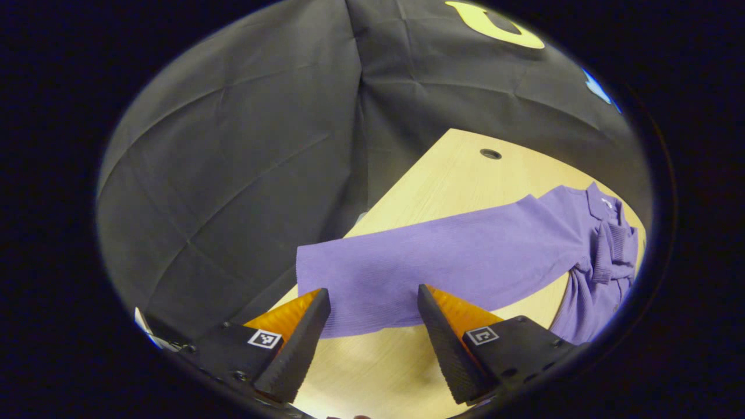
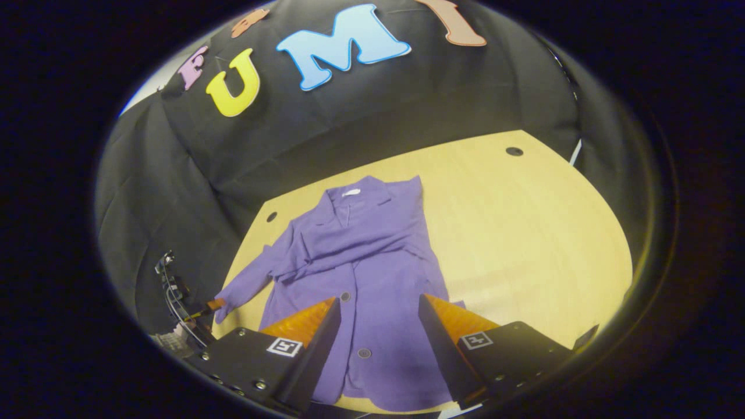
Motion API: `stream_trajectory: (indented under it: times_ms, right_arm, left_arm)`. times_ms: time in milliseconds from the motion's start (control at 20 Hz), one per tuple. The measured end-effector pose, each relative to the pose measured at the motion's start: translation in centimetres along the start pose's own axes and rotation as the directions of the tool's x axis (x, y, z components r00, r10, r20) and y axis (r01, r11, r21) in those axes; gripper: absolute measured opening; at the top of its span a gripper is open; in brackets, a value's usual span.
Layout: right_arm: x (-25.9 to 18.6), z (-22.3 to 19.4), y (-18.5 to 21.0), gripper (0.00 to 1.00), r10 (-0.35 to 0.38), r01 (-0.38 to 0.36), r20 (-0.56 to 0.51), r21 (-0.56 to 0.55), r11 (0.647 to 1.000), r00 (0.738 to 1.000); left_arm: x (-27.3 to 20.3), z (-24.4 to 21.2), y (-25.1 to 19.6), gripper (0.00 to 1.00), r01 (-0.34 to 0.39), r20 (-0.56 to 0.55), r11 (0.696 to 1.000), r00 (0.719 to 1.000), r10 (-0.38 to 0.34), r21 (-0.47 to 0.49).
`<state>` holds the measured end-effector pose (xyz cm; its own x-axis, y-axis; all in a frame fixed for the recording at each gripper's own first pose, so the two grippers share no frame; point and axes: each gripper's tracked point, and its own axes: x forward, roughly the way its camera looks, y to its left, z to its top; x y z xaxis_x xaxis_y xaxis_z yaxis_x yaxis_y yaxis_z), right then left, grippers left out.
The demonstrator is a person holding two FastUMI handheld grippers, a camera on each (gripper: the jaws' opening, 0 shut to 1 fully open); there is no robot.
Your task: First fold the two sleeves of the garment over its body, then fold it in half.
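Purple knit button-front garment [image 2: 361, 262] lies flat on the light wooden table [image 2: 524, 233], collar toward the booth's black cloth wall [image 2: 349, 116], hem toward the right gripper.

Right gripper [image 2: 378, 337]: jaws spread apart, gripping nothing, hanging over the hem end of the garment. In the right gripper view the button placket runs up between its two black, orange-backed fingers [image 2: 317, 349]. One sleeve is already folded across the chest [image 2: 372, 235]. The other sleeve [image 2: 250, 282] stretches out to the side of the body, cuff at the table's edge (left side of that view). Just past that cuff the left gripper shows far off, tip near the cuff; contact can't be told at that size.

Left gripper [image 1: 372, 326]: jaws apart, released, nothing between them. In the left gripper view the outstretched sleeve [image 1: 442, 262] lies flat on the table [image 1: 454, 169], its cuff end just ahead of the fingertips [image 1: 317, 302] and partly overlapped by them in view; touching or hovering, can't tell. Sleeve runs away from the gripper to the bunched body and collar [image 1: 605, 233] at the far right.

Round cable holes [image 2: 514, 151] sit in the table's far corners, well apart from the fabric.
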<state>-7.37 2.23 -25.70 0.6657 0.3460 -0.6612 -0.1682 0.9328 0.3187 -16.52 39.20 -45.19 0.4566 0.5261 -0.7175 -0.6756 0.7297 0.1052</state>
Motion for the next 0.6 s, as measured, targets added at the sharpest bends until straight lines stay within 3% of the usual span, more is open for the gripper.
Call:
stream_trajectory:
  times_ms: [250,400,600]
  right_arm:
    - [-0.3,-1.2,0.1,0.83,0.005,-0.004,-0.029,0.009,1.000,1.000]
    - [-0.5,-0.8,0.3,0.83,0.011,-0.011,-0.025,0.012,1.000,1.000]
    - [-0.3,-0.8,0.2,0.83,0.013,-0.012,-0.029,0.031,0.999,0.999]
  left_arm:
    - [1.3,-3.3,0.7,0.99,-0.037,-0.110,0.999,0.993,0.033,-0.032]
    - [1.4,-2.9,-0.2,1.00,-0.021,-0.098,0.999,0.995,0.017,-0.042]
    - [1.7,-2.8,-0.5,0.90,-0.017,-0.098,0.997,0.995,0.009,-0.079]
